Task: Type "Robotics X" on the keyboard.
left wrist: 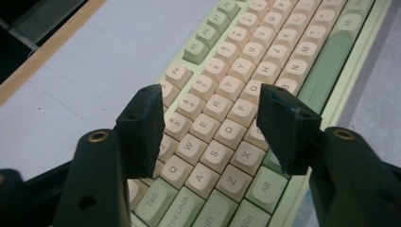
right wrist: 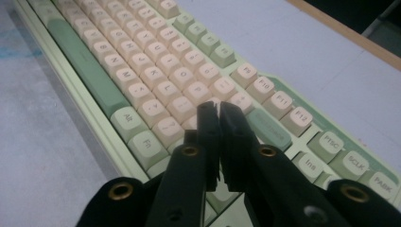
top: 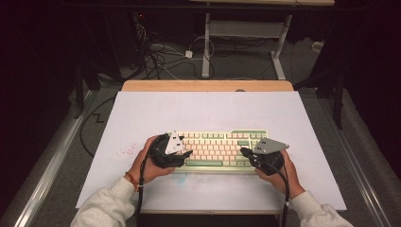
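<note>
A cream and green keyboard lies on the white table mat, near the front edge. My left gripper hovers over the keyboard's left end, jaws open, with nothing between them; in the left gripper view the gripper frames the letter keys. My right gripper sits over the keyboard's right end. In the right gripper view this gripper has its jaws pressed together above the keyboard, holding nothing.
The mat rests on a wooden tabletop whose far edge shows. Beyond it are desk legs and tangled cables on the floor. Faint red specks mark the mat left of the keyboard.
</note>
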Motion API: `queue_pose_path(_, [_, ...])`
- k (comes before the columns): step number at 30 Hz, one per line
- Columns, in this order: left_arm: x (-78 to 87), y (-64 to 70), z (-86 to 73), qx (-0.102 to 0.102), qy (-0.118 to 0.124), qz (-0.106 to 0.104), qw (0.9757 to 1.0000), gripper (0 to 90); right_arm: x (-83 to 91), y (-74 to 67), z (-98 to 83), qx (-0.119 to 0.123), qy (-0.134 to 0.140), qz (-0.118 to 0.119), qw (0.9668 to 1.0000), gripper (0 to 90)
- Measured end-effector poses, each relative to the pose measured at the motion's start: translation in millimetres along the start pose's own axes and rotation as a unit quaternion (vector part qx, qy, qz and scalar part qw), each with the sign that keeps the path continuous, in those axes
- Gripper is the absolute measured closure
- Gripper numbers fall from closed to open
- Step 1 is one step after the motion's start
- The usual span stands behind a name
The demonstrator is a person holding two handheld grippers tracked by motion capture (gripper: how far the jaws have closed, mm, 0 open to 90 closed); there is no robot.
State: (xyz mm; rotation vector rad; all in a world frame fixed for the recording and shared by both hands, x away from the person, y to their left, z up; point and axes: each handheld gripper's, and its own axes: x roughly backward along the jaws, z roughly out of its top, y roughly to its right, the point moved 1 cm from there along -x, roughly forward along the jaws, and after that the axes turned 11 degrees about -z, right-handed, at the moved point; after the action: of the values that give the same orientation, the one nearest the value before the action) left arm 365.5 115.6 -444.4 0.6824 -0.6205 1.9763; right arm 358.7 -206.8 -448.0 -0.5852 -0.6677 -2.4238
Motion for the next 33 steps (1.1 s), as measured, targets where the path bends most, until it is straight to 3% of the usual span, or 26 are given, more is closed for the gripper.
queue_pose_path(5, [0.0,-0.8,-0.9,0.006,0.003,0.008,0.9999,29.6,2.5,1.6,3.1,-0.003,0.004,-0.008,1.0000,78.6])
queue_pose_path(9, [-0.8,-0.9,-1.5,0.010,0.005,0.012,0.9999,21.5,4.1,1.8,4.2,-0.005,0.008,-0.016,0.9998,66.5])
queue_pose_path(11, [-1.6,-0.4,-1.8,0.012,0.005,0.019,0.9997,18.3,4.4,2.2,4.1,-0.009,0.013,-0.017,0.9997,57.8])
queue_pose_path(19, [-2.1,1.4,-2.5,0.007,0.013,0.016,0.9998,15.9,1.4,3.0,1.9,-0.034,0.025,-0.043,0.9982,23.5])
queue_pose_path(22, [-2.3,1.9,-2.3,0.007,0.013,0.023,0.9996,15.4,-1.0,1.6,1.6,-0.038,0.017,-0.062,0.9972,18.8])
queue_pose_path(33, [-1.2,4.5,-1.8,-0.005,0.010,0.029,0.9995,14.8,0.0,-2.9,3.4,-0.033,0.030,-0.065,0.9969,17.6])
